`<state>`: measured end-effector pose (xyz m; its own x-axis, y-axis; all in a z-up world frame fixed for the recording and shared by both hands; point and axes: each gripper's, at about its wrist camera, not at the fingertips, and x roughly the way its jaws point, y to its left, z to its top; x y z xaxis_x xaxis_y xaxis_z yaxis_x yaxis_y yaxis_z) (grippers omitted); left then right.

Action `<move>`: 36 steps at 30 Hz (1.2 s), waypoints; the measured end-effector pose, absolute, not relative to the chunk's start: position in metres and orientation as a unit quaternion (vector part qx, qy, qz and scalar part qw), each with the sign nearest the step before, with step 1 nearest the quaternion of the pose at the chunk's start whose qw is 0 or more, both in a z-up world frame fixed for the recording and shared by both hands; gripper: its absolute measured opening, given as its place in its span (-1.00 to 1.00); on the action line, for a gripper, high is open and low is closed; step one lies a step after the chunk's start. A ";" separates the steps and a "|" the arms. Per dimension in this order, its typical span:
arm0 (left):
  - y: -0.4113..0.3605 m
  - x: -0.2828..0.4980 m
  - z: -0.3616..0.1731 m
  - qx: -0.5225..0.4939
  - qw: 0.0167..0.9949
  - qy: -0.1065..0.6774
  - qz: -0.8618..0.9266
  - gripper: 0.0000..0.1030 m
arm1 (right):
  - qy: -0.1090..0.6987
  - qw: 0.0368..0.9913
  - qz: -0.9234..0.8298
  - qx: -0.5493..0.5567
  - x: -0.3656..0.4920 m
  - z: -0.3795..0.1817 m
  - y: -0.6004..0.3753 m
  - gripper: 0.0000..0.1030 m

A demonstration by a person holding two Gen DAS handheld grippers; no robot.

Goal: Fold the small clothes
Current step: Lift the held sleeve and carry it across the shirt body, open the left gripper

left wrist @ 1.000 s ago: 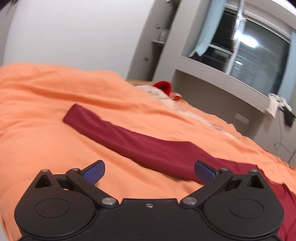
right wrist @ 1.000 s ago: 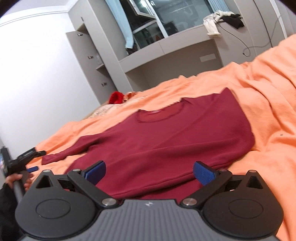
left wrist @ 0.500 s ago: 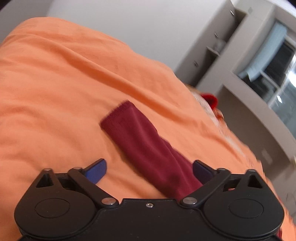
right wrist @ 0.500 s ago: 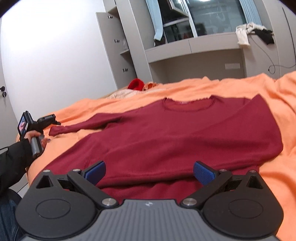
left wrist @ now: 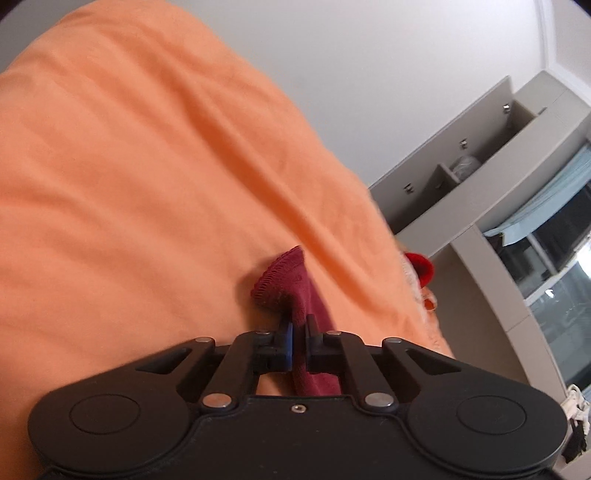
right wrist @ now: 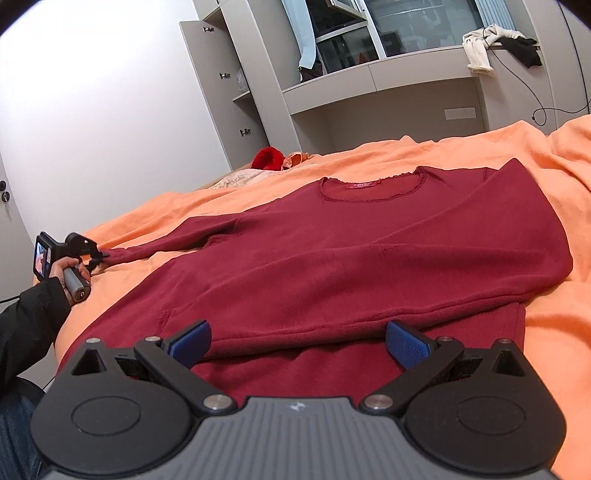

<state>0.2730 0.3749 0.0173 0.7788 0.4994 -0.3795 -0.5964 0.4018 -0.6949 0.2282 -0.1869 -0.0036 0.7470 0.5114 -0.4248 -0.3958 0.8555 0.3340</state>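
- Bedroom bg: white wall (right wrist: 92, 92), grey cabinet unit (right wrist: 236, 81) w/ open shelves, dark window (right wrist: 417, 22) above a grey ledge (right wrist: 388, 79).
- Bed is covered by an orange blanket (left wrist: 129, 166), wrinkled; it fills most of the left wrist view.
- Dark red long-sleeve top (right wrist: 369, 258) is spread flat on the blanket, neckline twd the cabinets, hem nearest the right wrist cam.
- One sleeve (right wrist: 177, 243) is stretched out sideways to the pic's left; the other sleeve appears to be folded across the body, edge running along the lower front.
- Left gripper (left wrist: 298, 334): jaws have just been closing & are pinched tight on the sleeve cuff (left wrist: 282, 280); ribbed cuff edge sticks out just past the fingertips, fabric is bunched btwn the pads.
- Same gripper is seen in the right wrist view (right wrist: 98, 254) at the sleeve end, held by a hand (right wrist: 64, 267) in a black jacket sleeve (right wrist: 29, 321).
- Right gripper (right wrist: 297, 341): jaws wide apart, blue pads (right wrist: 406, 345) over the hem area; nothing is gripped, contact w/ the fabric can't be told.
- Red fuzzy item (right wrist: 267, 158) lies at the far end of the bed, beside pale patterned bedding (right wrist: 236, 179).
- White cloth (right wrist: 480, 48) & black cloth (right wrist: 524, 48) are draped on the ledge, cable (right wrist: 539, 110) hanging below.
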 end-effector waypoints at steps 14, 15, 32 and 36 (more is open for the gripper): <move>0.188 0.264 0.148 -0.176 0.980 -0.048 0.085 -0.91 | 0.232 0.937 0.232 0.119 0.218 0.006 -0.193 0.99; 0.169 0.263 0.152 -0.163 0.984 -0.045 0.064 -0.91 | 0.227 0.939 0.230 0.120 0.217 0.008 -0.195 0.99; -0.121 0.253 0.048 0.084 0.973 0.073 -0.204 -0.90 | 0.158 0.961 0.128 0.187 0.207 0.032 -0.254 0.99; -0.130 0.253 0.010 0.099 0.962 0.115 -0.226 -0.89 | 0.157 0.962 0.114 0.193 0.209 0.031 -0.260 1.00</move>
<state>0.2526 -0.1299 0.0096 0.8717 -0.4117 -0.2657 0.4573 0.8784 0.1392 0.2090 -0.2597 0.0313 0.9248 0.2794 -0.2581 -0.1581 0.8996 0.4071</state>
